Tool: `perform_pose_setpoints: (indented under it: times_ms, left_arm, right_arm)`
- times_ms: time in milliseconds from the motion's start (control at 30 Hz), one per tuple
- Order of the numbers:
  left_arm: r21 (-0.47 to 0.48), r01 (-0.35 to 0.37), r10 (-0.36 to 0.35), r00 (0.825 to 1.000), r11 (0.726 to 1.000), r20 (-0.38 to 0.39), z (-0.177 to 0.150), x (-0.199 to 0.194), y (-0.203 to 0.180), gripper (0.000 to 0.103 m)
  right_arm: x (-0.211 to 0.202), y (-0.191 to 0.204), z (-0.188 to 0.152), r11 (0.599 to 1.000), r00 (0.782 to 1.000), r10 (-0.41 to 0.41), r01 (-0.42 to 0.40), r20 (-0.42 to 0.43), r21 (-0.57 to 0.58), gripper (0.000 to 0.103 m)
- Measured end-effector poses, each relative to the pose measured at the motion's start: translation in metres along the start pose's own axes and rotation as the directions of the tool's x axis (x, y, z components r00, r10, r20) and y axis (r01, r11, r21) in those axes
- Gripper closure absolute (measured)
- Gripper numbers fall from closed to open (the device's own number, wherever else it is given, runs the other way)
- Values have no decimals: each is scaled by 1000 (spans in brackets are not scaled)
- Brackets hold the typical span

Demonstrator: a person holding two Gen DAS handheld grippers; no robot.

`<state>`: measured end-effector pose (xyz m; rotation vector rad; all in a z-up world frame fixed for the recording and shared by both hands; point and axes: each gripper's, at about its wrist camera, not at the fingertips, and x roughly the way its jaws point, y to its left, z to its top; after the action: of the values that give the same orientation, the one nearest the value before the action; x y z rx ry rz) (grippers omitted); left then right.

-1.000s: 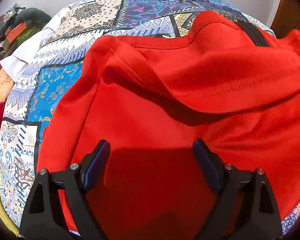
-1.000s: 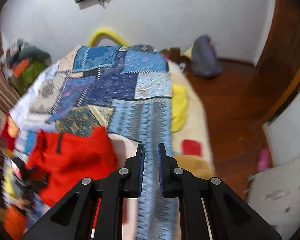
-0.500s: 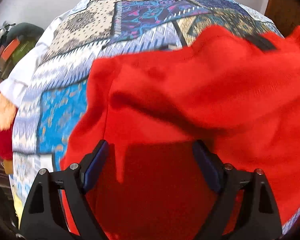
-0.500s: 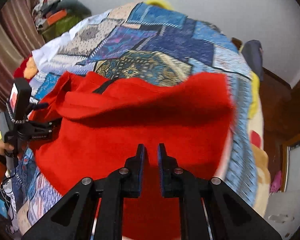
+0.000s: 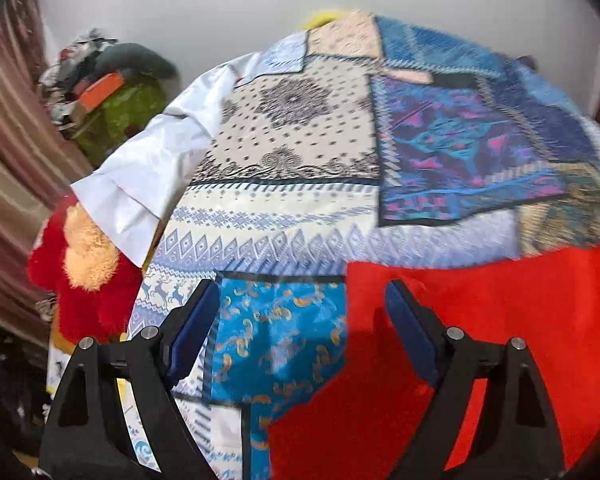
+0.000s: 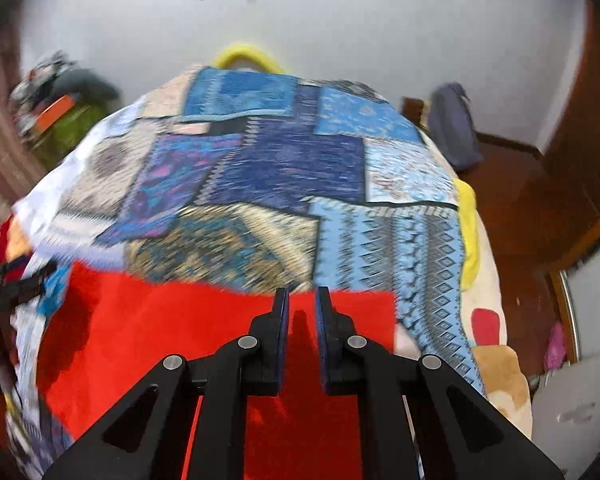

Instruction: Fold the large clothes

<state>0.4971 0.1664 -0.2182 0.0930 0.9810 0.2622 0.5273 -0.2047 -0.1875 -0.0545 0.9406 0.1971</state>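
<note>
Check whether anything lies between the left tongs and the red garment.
Nothing visible does. The left tongs hang open over the quilt, right at the edge of the red garment, which lies flat on it; only air between.

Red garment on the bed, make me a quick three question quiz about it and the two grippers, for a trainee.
1. True or false: the left gripper is clamped on the red garment.
2. Multiple choice: the red garment lies on A) a patchwork bedspread, B) a bare wooden floor, C) a glass table.
3. Fill in: the right gripper hangs over the garment with its jaws ____.

Key
1. False: its jaws stand wide, nothing pinched between them; the garment's edge lies below its right finger.
2. A.
3. Shut, with no cloth visibly between them.
</note>
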Motion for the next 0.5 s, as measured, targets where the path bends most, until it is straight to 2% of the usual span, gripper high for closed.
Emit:
perform_pose_setpoints:
  times_ms: [167, 300, 400, 467, 500]
  left_arm:
    - [99, 111, -115, 993, 989, 38, -26, -45, -17, 17]
    - [119, 257, -259, 966, 959, 9, -57, -64, -43, 13]
    - [93, 324, -319, 946, 942, -58, -82, -53, -65, 12]
    - [79, 304, -293, 947, 949, -130, -101, -31, -81, 12]
    - [80, 289, -275, 950, 954, -150, -106, -25, -83, 12]
  right_arm:
    - [-20, 54, -37, 976, 999, 38, -42, -22, -216, 95]
    - [-18, 92, -77, 947, 998, 32, -47, -53, -318, 95]
    - [12, 104, -103, 928, 987, -131, 91, -88, -362, 95]
    - [29, 101, -115, 917, 973, -203, 150, -107, -370, 95]
    - [32, 97, -119, 922, 974, -205, 159, -98, -354, 95]
